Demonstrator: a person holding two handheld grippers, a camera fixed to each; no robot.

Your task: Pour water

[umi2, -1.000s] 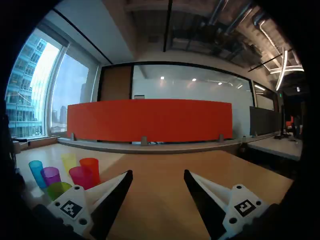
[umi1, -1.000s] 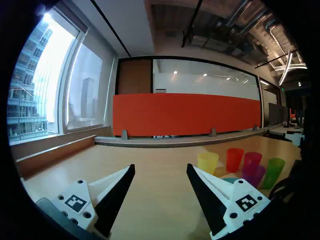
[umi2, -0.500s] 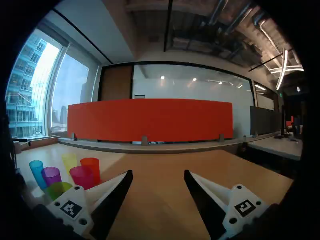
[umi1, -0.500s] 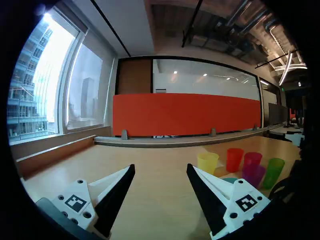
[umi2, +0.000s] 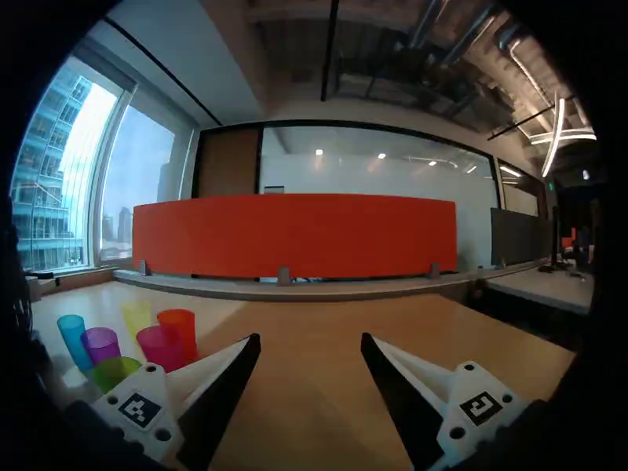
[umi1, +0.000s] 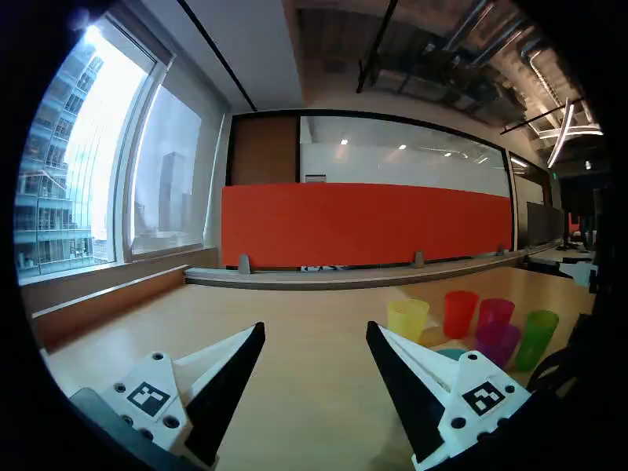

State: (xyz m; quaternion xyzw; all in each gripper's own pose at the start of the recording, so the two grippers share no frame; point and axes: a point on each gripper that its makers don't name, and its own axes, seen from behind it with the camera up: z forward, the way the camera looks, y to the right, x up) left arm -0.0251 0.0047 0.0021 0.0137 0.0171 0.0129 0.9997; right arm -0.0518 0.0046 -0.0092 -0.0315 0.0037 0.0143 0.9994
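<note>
Tabletop [umi1: 314, 353] open ahead; cups [umi1: 460, 312] crowd right (left gripper view); divider [umi1: 361, 224] beyond.

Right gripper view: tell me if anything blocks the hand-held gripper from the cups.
Nothing visible does. Bare table lies between the open right hand-held gripper and the cups, which stand clustered off to its left.

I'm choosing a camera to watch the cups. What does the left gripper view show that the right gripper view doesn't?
Left gripper view: the green cup stands clear, the blue cup mostly hidden behind a finger. Right gripper view: the blue cup stands clear, the green cup partly behind a finger. Both: the other cups, orange divider, wooden table.
</note>
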